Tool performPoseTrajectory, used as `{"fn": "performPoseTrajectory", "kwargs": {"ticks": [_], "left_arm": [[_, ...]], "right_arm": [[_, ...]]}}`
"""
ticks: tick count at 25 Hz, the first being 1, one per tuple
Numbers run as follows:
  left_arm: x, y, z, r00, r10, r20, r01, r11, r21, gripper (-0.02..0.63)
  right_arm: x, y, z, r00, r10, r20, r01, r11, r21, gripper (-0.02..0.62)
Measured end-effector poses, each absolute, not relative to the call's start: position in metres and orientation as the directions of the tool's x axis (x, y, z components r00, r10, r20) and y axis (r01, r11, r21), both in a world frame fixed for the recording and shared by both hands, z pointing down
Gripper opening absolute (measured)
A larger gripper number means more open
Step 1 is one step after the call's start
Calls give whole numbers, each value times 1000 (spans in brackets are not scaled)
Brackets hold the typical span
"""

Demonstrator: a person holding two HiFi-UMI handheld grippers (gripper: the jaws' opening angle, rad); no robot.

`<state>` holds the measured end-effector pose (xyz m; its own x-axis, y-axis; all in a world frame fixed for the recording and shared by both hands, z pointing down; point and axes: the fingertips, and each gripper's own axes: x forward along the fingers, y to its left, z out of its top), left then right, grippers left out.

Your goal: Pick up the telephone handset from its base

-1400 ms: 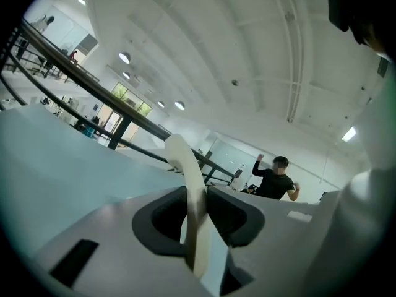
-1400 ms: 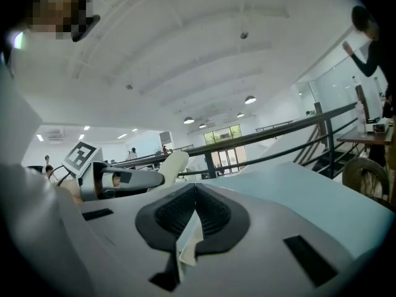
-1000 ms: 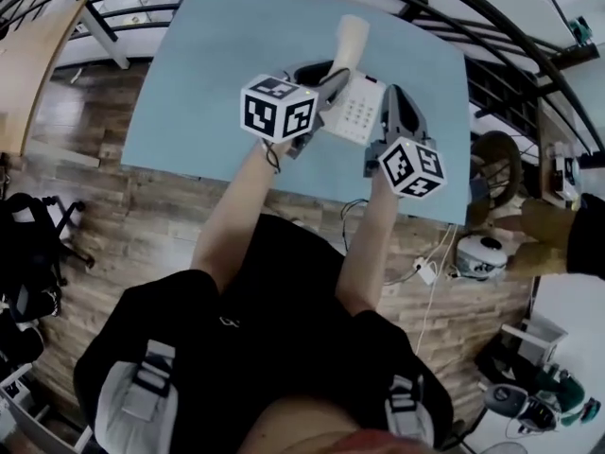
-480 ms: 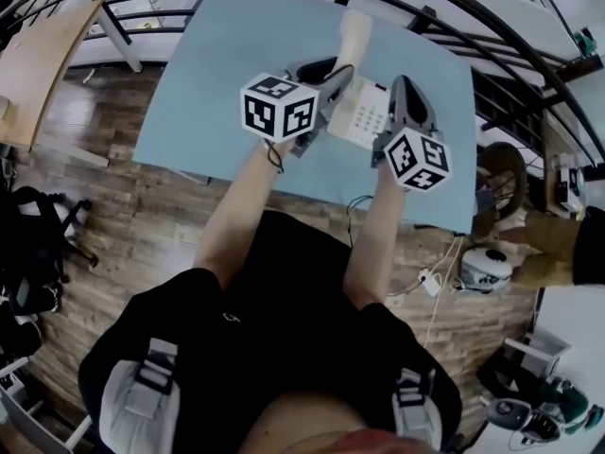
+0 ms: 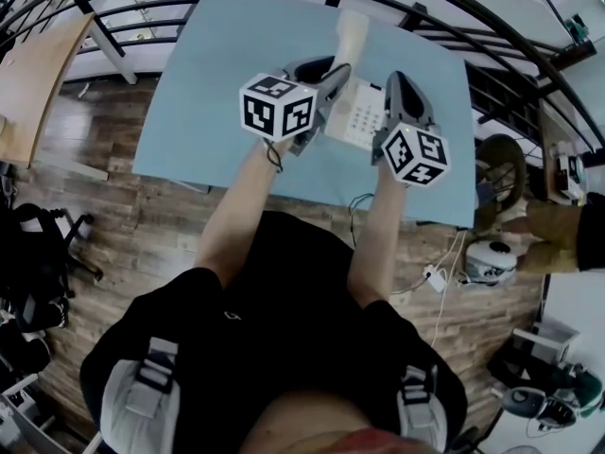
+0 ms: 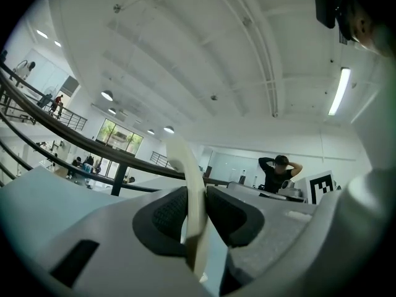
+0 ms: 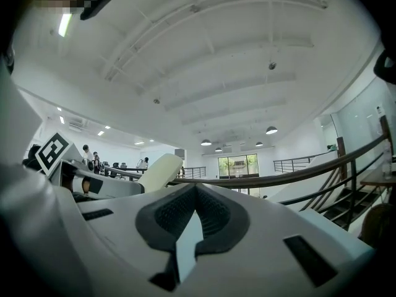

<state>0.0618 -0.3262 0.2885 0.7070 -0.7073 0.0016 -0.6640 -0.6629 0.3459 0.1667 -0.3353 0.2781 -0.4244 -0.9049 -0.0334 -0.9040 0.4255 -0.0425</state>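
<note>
Scene: A person at a pale blue table point(image 5: 222, 74) holds a two-jaw gripper in each hand, seen from above in the head view.
Left gripper point(image 6: 197, 197): Clamped on the telephone handset; both dark pads press its cream sides in the left gripper view.
Handset point(image 5: 352, 34): At top centre of the head view, jutting out beyond the left jaws toward the upper edge of the frame. In the left gripper view it stands narrow and upright between the pads, curving up against the ceiling.
Base point(image 5: 359, 112): A white keypad unit on the table, between the two grippers at upper centre of the head view. Whether the handset's lower end touches it cannot be told.
Right gripper point(image 7: 195, 192): Jaws together at the tips, nothing between them; only a sliver of blue tabletop shows below the pads. In the head view it sits just right of the base.
Right gripper view: The handset's rounded end shows at left of centre, above the left gripper's grey body.
Surroundings: A dark curved railing point(image 5: 492, 26) runs behind the table; wooden floor point(image 5: 113, 216) fills the left of the head view.
</note>
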Motion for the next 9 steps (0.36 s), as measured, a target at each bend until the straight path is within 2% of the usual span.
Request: {"fn": "performPoseTrajectory", "kwargs": {"ticks": [9], "left_arm": [[54,-345,286,703,-711,-9,-662,-658,359,97]], "right_arm": [[172,-346,280,-412,-911,-14,-911,412,-25,-3]]}}
